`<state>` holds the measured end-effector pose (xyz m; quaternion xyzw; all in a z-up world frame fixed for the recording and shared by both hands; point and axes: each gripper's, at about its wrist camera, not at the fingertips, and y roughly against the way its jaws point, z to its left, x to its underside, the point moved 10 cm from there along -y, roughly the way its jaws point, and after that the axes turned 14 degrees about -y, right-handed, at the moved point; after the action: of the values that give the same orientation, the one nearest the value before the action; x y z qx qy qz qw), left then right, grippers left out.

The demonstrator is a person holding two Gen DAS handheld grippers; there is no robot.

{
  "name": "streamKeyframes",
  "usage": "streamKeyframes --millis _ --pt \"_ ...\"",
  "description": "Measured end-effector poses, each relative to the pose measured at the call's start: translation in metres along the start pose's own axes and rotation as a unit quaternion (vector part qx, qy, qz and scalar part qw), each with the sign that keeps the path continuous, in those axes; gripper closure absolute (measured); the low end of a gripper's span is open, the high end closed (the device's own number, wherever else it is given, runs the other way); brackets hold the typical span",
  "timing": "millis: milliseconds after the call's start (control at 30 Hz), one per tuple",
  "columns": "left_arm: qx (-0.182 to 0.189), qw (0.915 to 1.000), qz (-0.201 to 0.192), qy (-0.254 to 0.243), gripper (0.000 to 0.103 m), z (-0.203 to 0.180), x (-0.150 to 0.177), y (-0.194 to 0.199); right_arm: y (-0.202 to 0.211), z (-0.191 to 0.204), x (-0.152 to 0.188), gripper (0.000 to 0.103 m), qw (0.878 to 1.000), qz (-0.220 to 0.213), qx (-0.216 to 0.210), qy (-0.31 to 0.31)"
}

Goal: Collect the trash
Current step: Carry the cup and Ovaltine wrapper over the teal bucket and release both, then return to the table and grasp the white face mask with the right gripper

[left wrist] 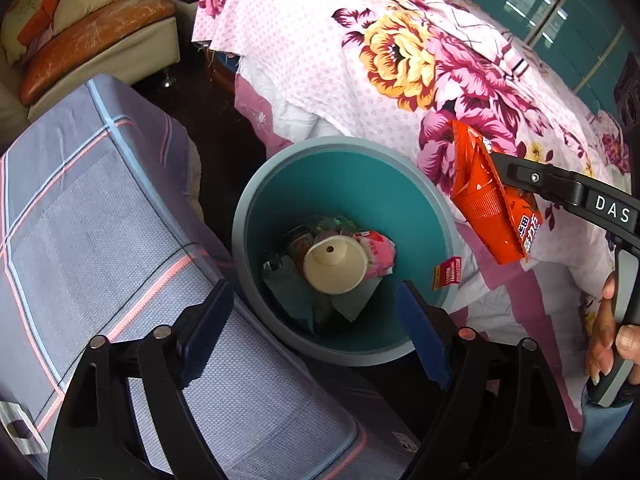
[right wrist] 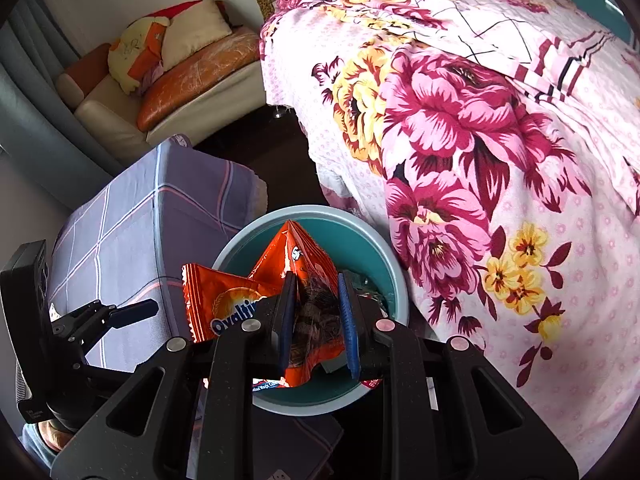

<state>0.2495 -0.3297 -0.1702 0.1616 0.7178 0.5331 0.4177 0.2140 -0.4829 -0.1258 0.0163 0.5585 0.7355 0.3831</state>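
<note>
Teal bin [left wrist: 404, 184] standing on a dark floor, wedged between a plaid-covered seat [left wrist: 104, 216] on one side and a bed under a pink floral blanket [left wrist: 360, 40] on the other. Inside the bin: a cream paper cup [left wrist: 335, 266] lying on its side, a pink packet [left wrist: 376, 254], a small jar [left wrist: 298, 242] and grey paper scraps. A red tag [left wrist: 446, 273] hanging at the bin's rim on the bed side.

Left gripper [left wrist: 316, 320] hovering above the bin mouth, blue-padded jaws spread wide, nothing between them.

Right gripper [right wrist: 316, 316] pinching an orange snack wrapper [right wrist: 310, 264], blue pads pressed against its crumpled lower part, top of the wrapper peaking upward. Seen from the left wrist, wrapper held up beside the bin's rim, over the blanket's edge. Seen from the right wrist, wrapper in front of the bin opening; exact position over it unclear. Second orange packet [right wrist: 218, 300] printed with Ovaltine lettering just beside the held wrapper; whether it is also gripped, cannot tell.

Person's hand [left wrist: 612, 340] wrapped around the right gripper's grey handle. Cushioned sofa [right wrist: 192, 76] in the far corner.
</note>
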Motion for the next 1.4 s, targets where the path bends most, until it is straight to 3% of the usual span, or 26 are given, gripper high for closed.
streamKeyframes --millis 500,567,633,800,1100,1400 --pt "0.009 0.9995 -0.023 0.020 0.013 0.019 0.008 0.018 -0.008 0.025 0.002 0.081 1.000 0.006 0.019 0.024" --pt "0.009 0.9993 -0.026 0.024 0.012 0.023 0.008 0.021 -0.010 0.027 0.002 0.073 0.999 0.008 0.020 0.026" --pt "0.008 0.9992 -0.029 0.028 0.012 0.027 0.008 0.024 -0.011 0.030 0.002 0.050 0.999 0.008 0.022 0.027" --pt "0.008 0.9983 -0.040 0.042 0.012 0.040 0.012 0.033 -0.015 0.035 0.004 0.028 0.999 0.016 0.024 0.018" --pt "0.004 0.9968 -0.045 0.067 0.012 0.059 0.037 0.049 -0.014 0.052 0.018 0.026 0.998 0.035 0.036 0.030" --pt "-0.034 0.9918 -0.061 0.107 0.012 0.103 0.090 0.099 -0.002 0.123 0.042 0.026 0.996 0.039 0.009 0.085"
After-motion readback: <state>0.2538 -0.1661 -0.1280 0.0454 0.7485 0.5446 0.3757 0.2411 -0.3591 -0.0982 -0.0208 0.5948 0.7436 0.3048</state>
